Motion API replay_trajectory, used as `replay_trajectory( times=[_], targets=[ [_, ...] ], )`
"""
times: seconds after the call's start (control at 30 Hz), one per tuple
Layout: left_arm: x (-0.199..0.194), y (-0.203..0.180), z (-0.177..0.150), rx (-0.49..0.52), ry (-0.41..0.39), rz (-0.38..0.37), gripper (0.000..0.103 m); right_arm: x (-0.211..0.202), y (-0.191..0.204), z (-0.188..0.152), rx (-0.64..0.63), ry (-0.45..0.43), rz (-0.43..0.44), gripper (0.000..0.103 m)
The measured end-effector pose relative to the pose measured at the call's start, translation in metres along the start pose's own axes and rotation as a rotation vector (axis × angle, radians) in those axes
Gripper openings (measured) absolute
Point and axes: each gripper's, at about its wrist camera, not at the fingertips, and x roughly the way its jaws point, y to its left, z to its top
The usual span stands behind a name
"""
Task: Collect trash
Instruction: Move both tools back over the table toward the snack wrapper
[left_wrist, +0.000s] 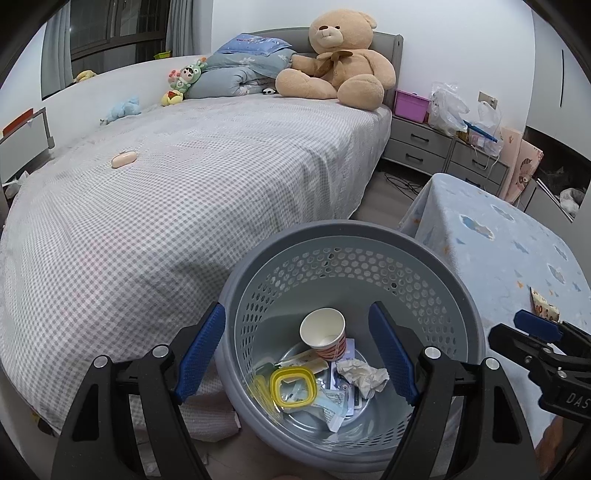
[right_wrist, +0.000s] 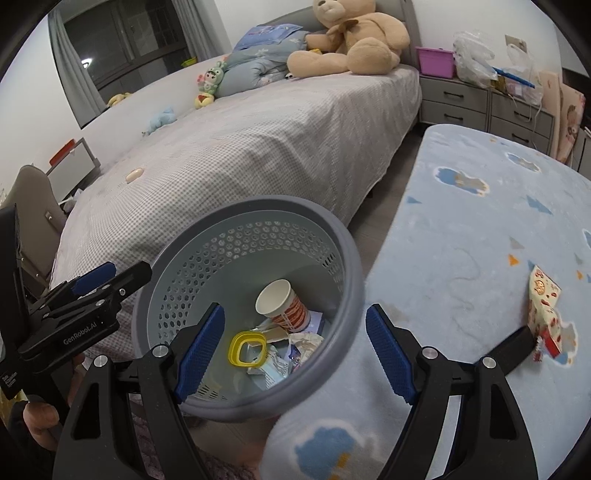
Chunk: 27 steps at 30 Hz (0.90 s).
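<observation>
A grey perforated trash basket (left_wrist: 354, 236) stands on the floor between the bed and a low table; it also shows in the right wrist view (right_wrist: 347, 236). Inside lie a paper cup (left_wrist: 325, 332) (right_wrist: 282, 301), a crumpled tissue (left_wrist: 362, 374), a yellow ring-shaped lid (left_wrist: 291, 386) (right_wrist: 247, 349) and wrappers. A torn red-and-cream snack wrapper (right_wrist: 546, 314) (left_wrist: 543, 304) lies on the blue table cover. My left gripper (left_wrist: 297, 350) is open and empty above the basket. My right gripper (right_wrist: 295, 354) is open and empty over the basket's rim and the table edge.
A bed (left_wrist: 184, 184) with a checked cover fills the left, with a large teddy bear (left_wrist: 340, 59), soft toys and a small pink case (left_wrist: 123, 159). The low table (right_wrist: 480, 221) has a blue patterned cover. Grey drawers (left_wrist: 424, 144) stand behind.
</observation>
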Motion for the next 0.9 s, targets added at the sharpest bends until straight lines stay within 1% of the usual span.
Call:
replay_trajectory(
  times=[0.23,0.43,0.53,0.6,0.9],
  targets=[
    [-0.001,-0.012,0.002,-0.002,-0.001,-0.003,0.076,-0.023,-0.019,0.0,0.026,-0.022,-0.039,0.077],
    [-0.008,-0.024,0.003,-0.003,-0.011,-0.04,0.076,-0.039,-0.036,-0.003,0.061,-0.031,-0.081,0.077],
    [-0.011,-0.03,0.004,-0.006,-0.02,-0.06,0.076,-0.052,-0.045,-0.005,0.089,-0.062,-0.092,0.077],
    [-0.013,-0.038,0.006,-0.003,-0.024,-0.076,0.076,-0.062,-0.051,-0.008,0.108,-0.083,-0.097,0.077],
    [-0.022,-0.08,0.007,0.029,-0.051,-0.145,0.076,-0.1,-0.085,-0.027,0.149,-0.107,-0.172,0.077]
  ],
)
